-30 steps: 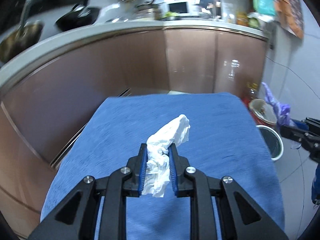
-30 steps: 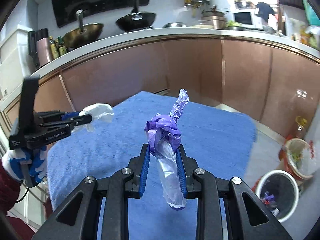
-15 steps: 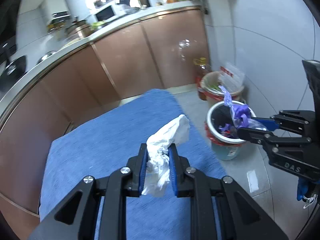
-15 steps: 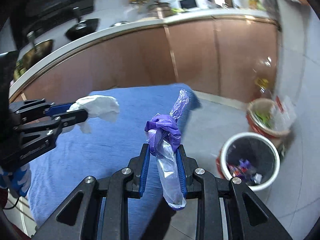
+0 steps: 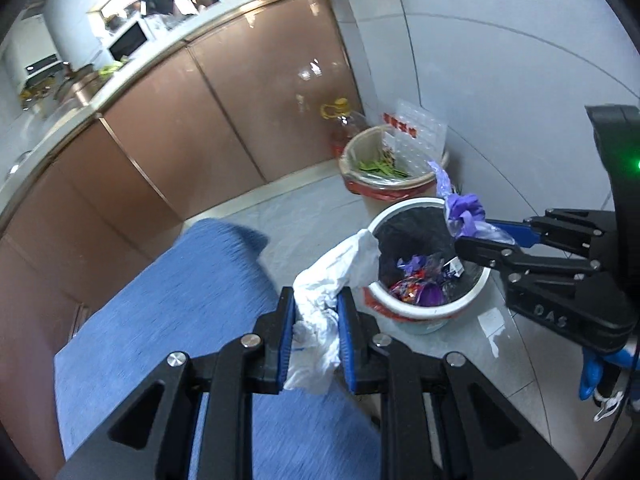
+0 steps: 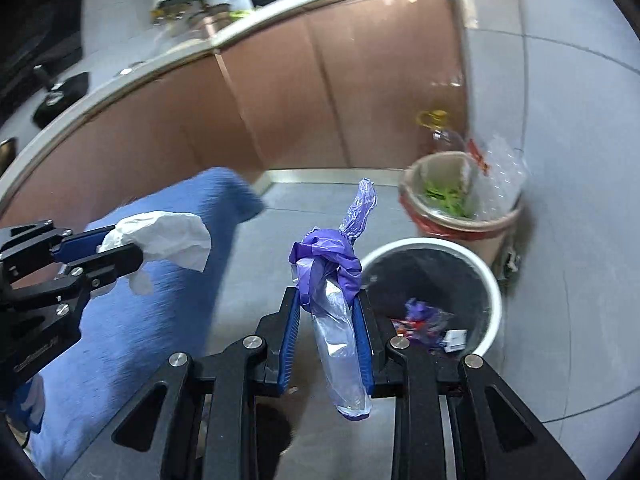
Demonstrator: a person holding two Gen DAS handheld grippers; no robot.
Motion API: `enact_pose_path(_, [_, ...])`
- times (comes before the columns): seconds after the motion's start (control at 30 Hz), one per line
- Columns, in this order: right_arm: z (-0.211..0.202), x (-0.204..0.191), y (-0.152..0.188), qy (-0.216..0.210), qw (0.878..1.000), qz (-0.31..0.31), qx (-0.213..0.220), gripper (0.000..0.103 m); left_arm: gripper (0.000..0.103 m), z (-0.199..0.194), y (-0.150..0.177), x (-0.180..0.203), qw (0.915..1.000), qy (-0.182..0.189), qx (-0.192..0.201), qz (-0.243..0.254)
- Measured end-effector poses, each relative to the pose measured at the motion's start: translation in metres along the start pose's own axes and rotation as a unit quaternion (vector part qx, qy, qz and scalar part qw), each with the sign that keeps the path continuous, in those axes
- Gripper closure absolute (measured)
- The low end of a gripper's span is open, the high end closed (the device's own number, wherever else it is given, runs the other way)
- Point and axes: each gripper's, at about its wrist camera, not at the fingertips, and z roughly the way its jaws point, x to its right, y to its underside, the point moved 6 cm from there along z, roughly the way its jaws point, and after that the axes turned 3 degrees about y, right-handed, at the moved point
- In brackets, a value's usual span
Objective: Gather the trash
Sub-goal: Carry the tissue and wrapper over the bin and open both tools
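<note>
My left gripper [image 5: 316, 300] is shut on a crumpled white tissue [image 5: 332, 272], held in the air beside the left rim of a white trash bin [image 5: 420, 312] with a black liner and colourful wrappers inside. My right gripper [image 6: 328, 300] is shut on a purple and clear plastic bag [image 6: 332, 276], held just left of the same bin [image 6: 492, 280]. In the left wrist view the right gripper [image 5: 472, 236] holds the bag [image 5: 460, 208] over the bin's far right rim. In the right wrist view the left gripper [image 6: 120, 248] holds the tissue [image 6: 168, 236] over the blue cloth.
A blue cloth-covered table [image 5: 168, 312] lies left of the bin. A second bin [image 5: 384, 172] with green scraps stands behind, near an oil bottle [image 5: 340, 120] and the grey wall. Copper kitchen cabinets [image 5: 240, 100] run along the back. Grey tiled floor [image 5: 304, 208] surrounds the bins.
Both grippers have swung right from over the blue table toward the white trash bin, each still holding its piece of trash. The bin is now much closer in both views.
</note>
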Motion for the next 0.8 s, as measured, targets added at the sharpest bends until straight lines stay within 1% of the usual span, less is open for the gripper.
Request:
enact_pose_path(0.17, [0.046, 0.044, -0.006, 0.032, 0.999, 0.028, -0.029, 0.077, 0.083, 0.058, -0.029, 0.027, 0.9985, 0.041, -0.035, -0.008])
enact_pose_path(0.23, [0.061, 0.061, -0.005, 0.047, 0.997, 0.04, -0.04, 0.077, 0.083, 0.076, -0.039, 0.038, 0.9979, 0.047, -0.044, -0.006])
enact_pose_path(0.33, [0.077, 0.08, -0.002, 0.056, 0.995, 0.056, -0.055, 0.076, 0.081, 0.103, -0.051, 0.052, 0.996, 0.064, -0.062, -0.003])
enact_pose_path(0.47, [0.099, 0.098, 0.005, 0.071, 0.992, 0.062, -0.078, 0.076, 0.081, 0.133, -0.062, 0.067, 0.9948, 0.063, -0.08, 0.001])
enact_pose_path(0.57, [0.11, 0.106, 0.01, 0.081, 0.99, 0.061, -0.095, 0.075, 0.08, 0.154, -0.065, 0.072, 0.993, 0.067, -0.096, -0.01])
enact_pose_path(0.67, [0.122, 0.114, 0.012, 0.092, 0.988, 0.063, -0.108, 0.074, 0.077, 0.172, -0.068, 0.077, 0.9884, 0.092, -0.117, -0.029])
enact_pose_path(0.77, [0.132, 0.121, 0.012, 0.1, 0.986, 0.058, -0.117, 0.074, 0.069, 0.183, -0.075, 0.078, 0.9822, 0.13, -0.121, -0.059])
enact_pose_path(0.8, [0.135, 0.123, 0.012, 0.104, 0.986, 0.058, -0.119, 0.074, 0.066, 0.184, -0.076, 0.077, 0.981, 0.135, -0.122, -0.067])
